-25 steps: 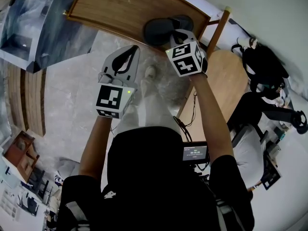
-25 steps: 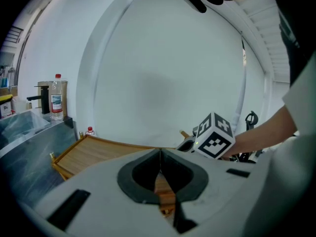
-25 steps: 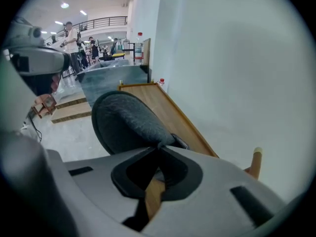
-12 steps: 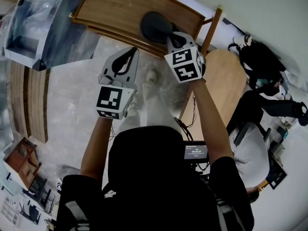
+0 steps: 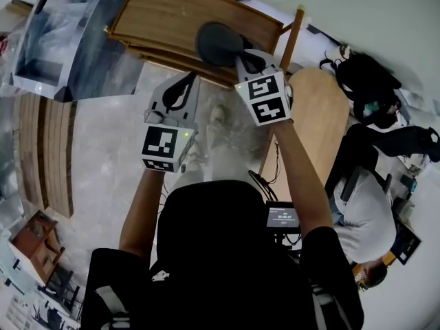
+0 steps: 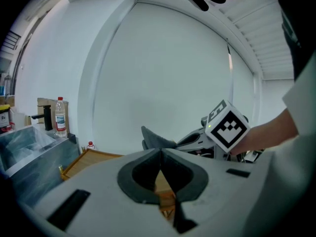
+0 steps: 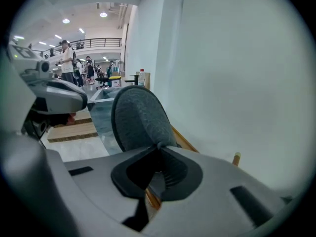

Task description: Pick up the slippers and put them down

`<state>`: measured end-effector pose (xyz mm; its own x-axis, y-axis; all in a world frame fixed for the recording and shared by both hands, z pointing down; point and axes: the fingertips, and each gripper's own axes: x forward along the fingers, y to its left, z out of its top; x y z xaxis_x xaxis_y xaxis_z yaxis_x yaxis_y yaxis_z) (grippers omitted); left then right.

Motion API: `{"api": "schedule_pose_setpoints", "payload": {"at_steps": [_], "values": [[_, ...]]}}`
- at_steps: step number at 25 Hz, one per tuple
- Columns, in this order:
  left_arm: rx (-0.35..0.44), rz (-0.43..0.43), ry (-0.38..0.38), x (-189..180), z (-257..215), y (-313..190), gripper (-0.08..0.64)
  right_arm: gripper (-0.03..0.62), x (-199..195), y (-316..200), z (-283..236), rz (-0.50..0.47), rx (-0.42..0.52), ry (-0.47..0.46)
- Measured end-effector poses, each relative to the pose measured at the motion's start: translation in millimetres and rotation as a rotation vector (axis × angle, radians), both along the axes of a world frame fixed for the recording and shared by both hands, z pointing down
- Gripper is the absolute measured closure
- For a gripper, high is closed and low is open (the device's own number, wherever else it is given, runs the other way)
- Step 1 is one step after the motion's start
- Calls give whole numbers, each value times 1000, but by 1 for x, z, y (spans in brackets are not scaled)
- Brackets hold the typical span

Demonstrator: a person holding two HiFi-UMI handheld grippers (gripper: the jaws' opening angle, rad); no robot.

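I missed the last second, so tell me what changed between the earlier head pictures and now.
The right gripper, shut on the grey slipper, has lifted it higher over the wooden table. In the head view the slipper has drifted left. Unchanged: the right jaws stay clamped on the slipper, and the left gripper stays beside it, jaws together with nothing between them.

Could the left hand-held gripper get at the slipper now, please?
Probably yes: the slipper, pinched by the right hand-held gripper, hangs in open air beside the left hand-held gripper, whose shut jaws must open first.
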<state>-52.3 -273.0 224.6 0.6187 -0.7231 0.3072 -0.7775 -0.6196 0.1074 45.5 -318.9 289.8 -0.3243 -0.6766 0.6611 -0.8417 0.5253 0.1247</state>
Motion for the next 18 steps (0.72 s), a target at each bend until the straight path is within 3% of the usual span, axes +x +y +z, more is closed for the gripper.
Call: {"api": "schedule_pose_setpoints", "payload": {"at_steps": [18], "values": [[99, 78, 21, -33, -48, 91, 554, 589, -13, 106, -76, 161, 152, -114]]}}
